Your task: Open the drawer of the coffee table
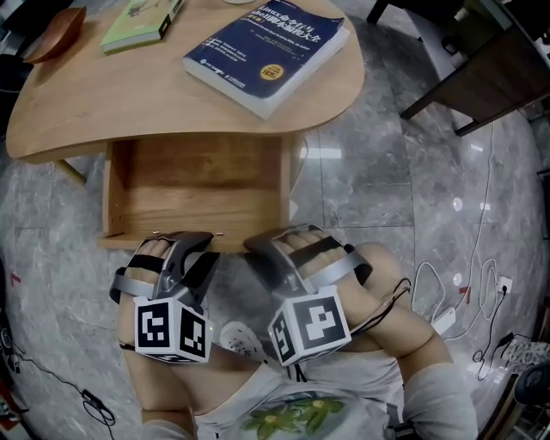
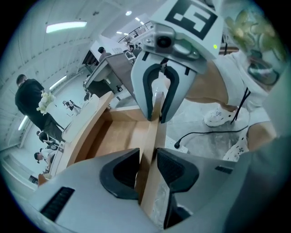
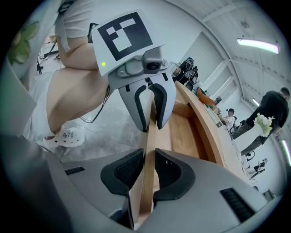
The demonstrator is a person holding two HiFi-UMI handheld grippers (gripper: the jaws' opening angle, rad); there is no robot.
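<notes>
Left tongs [image 2: 148,159] and right tongs [image 3: 149,159] clamp the smooth wooden drawer [image 1: 198,180]

Light wooden coffee table [image 1: 103,112] on grey marble floor [image 1: 387,180], drawer [image 1: 198,185] pulled open under its top, thick blue book [image 1: 266,53], green book [image 1: 142,21], brown dish [image 1: 56,34] on top

**Both grippers on the drawer front**

The left gripper [image 2: 148,160] pinches the wooden drawer front [image 2: 153,136] between its pads; farther along, the right gripper [image 2: 157,117] clamps it too; the drawer bottom [image 2: 116,136] shows at left; a black cable [image 2: 200,134] trails on the floor [image 2: 195,119].
</notes>
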